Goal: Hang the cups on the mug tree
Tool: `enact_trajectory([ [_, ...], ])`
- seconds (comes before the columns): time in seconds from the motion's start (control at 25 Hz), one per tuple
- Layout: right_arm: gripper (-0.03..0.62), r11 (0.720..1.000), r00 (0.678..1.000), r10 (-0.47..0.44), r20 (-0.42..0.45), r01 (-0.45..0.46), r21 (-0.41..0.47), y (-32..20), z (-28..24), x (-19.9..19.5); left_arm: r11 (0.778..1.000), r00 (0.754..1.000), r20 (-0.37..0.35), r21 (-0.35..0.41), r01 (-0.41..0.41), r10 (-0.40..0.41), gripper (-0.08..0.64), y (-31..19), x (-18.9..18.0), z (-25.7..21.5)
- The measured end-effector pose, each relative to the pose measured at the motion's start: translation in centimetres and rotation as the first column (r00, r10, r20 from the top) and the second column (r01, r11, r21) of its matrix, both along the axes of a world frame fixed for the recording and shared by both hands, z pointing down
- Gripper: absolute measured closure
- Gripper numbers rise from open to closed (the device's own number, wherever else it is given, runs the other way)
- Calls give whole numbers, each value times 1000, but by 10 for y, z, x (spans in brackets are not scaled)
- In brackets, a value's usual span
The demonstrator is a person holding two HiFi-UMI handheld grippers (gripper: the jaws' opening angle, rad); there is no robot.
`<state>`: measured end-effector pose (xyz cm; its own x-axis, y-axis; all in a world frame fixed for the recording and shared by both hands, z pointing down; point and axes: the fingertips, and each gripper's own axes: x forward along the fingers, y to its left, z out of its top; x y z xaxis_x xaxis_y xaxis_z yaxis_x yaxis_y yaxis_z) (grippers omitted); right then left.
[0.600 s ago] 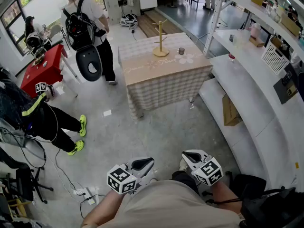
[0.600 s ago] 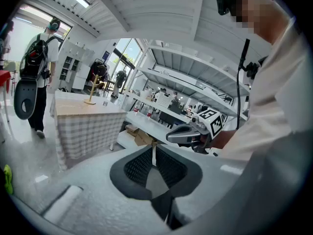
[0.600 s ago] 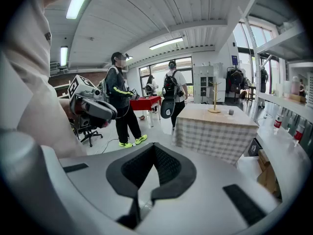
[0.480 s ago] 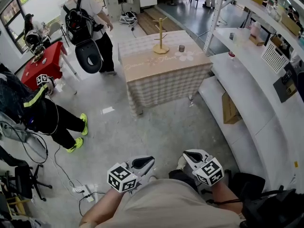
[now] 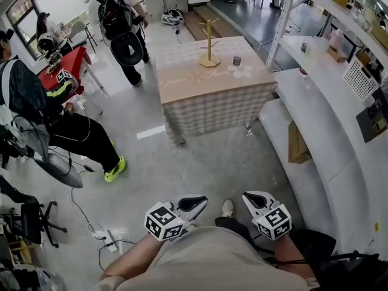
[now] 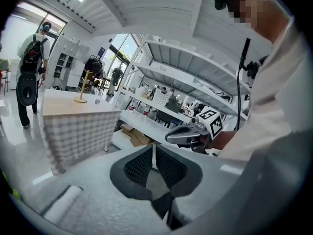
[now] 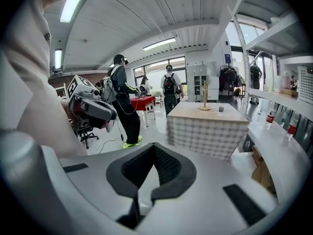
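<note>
Both shut and empty, the left gripper [image 5: 199, 201] and right gripper [image 5: 248, 197] hang well short of the bench [image 5: 206, 82] carrying the mug tree [image 5: 210, 41] and cup [image 5: 237, 60], since nothing is within reach.

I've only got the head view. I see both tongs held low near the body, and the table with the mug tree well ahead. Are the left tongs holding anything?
Observer: No. In the left gripper view the left tongs are shut, with the pads together and nothing between them.
Operator: And the right ones?
Observer: In the right gripper view the right tongs are also shut and empty.
</note>
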<state>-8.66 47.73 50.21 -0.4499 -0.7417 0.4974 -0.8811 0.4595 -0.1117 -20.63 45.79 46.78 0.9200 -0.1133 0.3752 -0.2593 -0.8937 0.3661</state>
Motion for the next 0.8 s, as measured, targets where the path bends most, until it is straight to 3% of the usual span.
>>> enact_trajectory([
  [0.32,572,998,997,-40,67,37,46,-59,-7,95,999,1000,-3,38,-2,2,530,-53,109,-13],
  [0.48,462,998,995,-42,88,38,43,-84,-6,141,998,1000,-12,60,19,-18,529,-81,159,-25],
  [0.8,462,998,993,-56,109,54,15,-143,20,179,997,997,28,28,67,-68,510,-133,196,-3],
])
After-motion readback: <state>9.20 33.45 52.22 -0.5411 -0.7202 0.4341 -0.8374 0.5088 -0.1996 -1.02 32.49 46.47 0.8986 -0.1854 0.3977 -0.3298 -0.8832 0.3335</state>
